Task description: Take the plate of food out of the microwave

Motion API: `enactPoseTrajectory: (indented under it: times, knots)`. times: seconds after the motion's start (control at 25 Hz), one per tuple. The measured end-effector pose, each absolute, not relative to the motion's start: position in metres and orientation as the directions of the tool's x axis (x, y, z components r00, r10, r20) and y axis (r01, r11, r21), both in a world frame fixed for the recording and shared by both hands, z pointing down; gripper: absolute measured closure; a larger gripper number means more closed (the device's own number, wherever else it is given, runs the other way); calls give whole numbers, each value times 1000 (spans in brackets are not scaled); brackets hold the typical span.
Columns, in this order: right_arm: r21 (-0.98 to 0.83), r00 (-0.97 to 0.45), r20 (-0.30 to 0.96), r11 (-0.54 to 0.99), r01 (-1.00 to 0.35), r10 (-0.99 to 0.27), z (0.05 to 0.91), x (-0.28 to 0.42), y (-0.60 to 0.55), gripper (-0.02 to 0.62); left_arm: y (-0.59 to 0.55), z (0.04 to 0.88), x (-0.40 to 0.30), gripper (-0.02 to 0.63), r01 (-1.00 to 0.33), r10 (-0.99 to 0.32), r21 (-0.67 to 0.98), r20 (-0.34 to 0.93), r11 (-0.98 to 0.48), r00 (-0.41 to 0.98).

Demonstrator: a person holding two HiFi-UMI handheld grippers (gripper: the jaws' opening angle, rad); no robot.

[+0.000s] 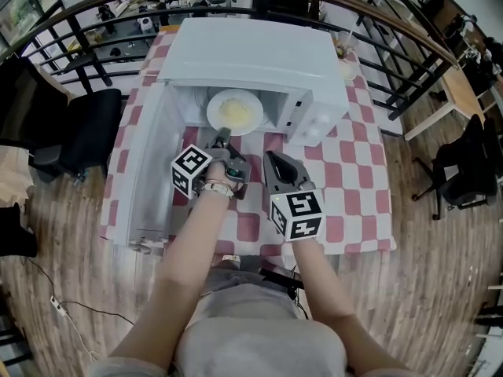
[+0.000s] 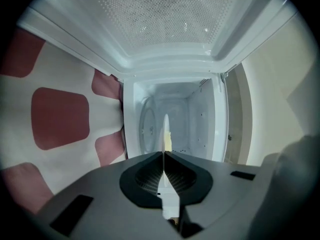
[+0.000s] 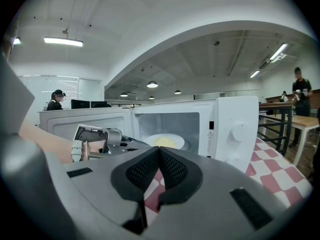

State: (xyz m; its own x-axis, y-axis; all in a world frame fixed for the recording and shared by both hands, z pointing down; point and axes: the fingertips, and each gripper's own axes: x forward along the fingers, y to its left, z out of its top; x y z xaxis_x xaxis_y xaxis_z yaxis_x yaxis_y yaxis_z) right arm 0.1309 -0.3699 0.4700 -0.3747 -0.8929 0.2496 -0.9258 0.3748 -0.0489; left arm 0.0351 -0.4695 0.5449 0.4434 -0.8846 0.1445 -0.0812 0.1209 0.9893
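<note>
1. While it sits at the mouth of the open microwave (image 1: 251,53), the plate of food (image 1: 234,112) is white and round, with a pale yellow heap on it.
2. The left hand-held gripper (image 1: 222,140) is clenched on the plate's near rim, which runs edge-on between its pressed pads.
3. The right hand-held gripper (image 1: 271,157) hangs just beside the left one, above the table, jaws clenched together on nothing.
4. The microwave's door (image 1: 145,171) stands swung out on the left.
5. The table (image 1: 357,171) wears a red-and-white checked cloth.
</note>
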Motion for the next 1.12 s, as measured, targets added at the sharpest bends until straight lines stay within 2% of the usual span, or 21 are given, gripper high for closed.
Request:
enactPoseTrajectory:
  times: [1.12]
  knots:
    - [-34,-363,188,363,-931,-913,437,136,-350,571,-417,507,31,594,-58,-873,992,124,110,472]
